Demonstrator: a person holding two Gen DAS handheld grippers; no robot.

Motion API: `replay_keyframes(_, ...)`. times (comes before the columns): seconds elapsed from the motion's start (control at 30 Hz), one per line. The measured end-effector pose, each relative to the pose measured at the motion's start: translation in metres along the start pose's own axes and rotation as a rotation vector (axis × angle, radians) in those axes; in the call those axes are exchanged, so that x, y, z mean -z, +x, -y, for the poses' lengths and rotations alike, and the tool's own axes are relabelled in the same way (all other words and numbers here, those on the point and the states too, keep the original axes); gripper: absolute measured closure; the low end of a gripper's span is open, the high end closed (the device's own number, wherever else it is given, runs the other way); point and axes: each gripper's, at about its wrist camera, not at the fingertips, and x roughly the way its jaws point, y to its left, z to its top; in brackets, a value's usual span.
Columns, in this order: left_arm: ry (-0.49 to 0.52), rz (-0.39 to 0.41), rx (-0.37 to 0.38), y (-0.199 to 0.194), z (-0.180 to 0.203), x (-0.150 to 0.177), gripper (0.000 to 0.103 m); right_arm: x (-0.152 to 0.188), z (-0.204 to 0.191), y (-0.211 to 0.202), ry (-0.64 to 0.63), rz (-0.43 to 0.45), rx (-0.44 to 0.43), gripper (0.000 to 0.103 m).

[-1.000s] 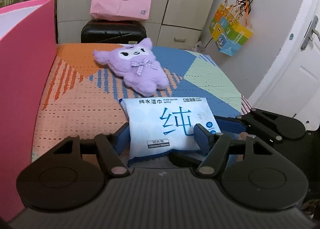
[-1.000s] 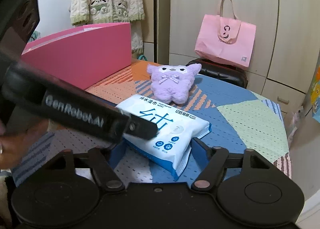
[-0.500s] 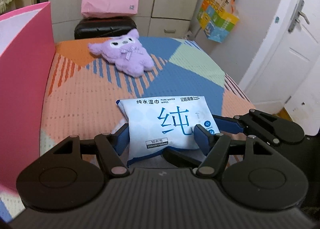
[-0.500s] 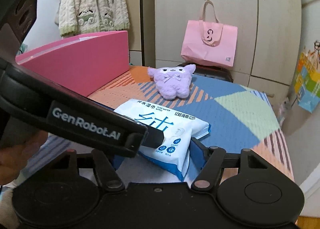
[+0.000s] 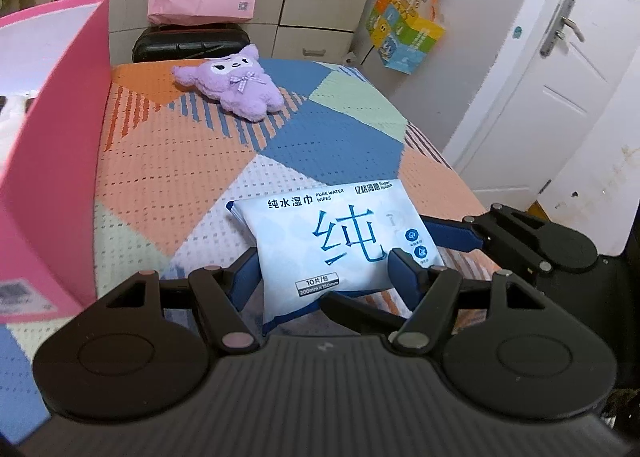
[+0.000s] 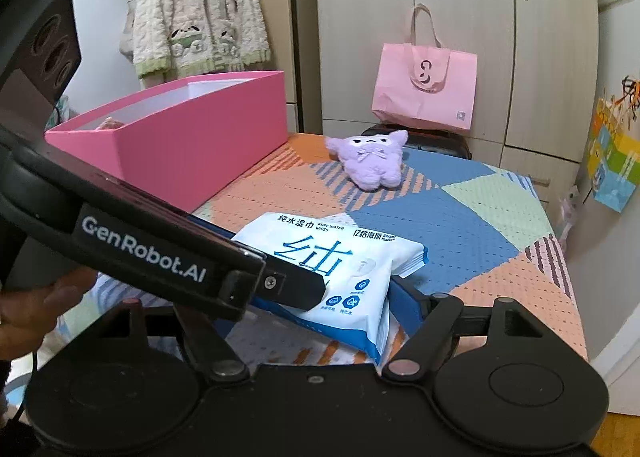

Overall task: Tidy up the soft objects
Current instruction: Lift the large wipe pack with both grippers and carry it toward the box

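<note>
Here both grippers' fingers (image 5: pixel 404 271) pinch the wipes pack (image 5: pixel 336 241); pink box (image 6: pixel 180 137) left, plush (image 6: pixel 370 157) beyond.

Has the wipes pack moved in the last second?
Yes. The wipes pack, held in the left gripper, has drawn back from the purple plush: earlier the plush lay just beyond it, now a wide stretch of bedspread separates them.

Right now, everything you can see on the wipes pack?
The wipes pack is a flat, soft-looking white and pale blue plastic pouch with dark blue edges, one big blue Chinese character, the words "PURE WATER WIPES" and small round icons. It looks sealed, and is held lifted and tilted above the bedspread. The left gripper clamps its near end; the right gripper grips its right side. Nothing else touches it.
</note>
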Motion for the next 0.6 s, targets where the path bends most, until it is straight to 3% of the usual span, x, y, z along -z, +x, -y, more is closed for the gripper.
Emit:
replay_keyframes(0.43, 0.064, -0.018, 0.04, -0.062, -0.003, 0.018, 0.035, -0.007, -0.045, -0.044, -0.073, 0.004, -0.018, 0.022)
replay_keyframes(0.6, 0.077, -0.03, 0.023, -0.087, -0.009, 0.026, 0.036, -0.011, -0.067, -0.051, -0.109, -0.02, -0.048, 0.022)
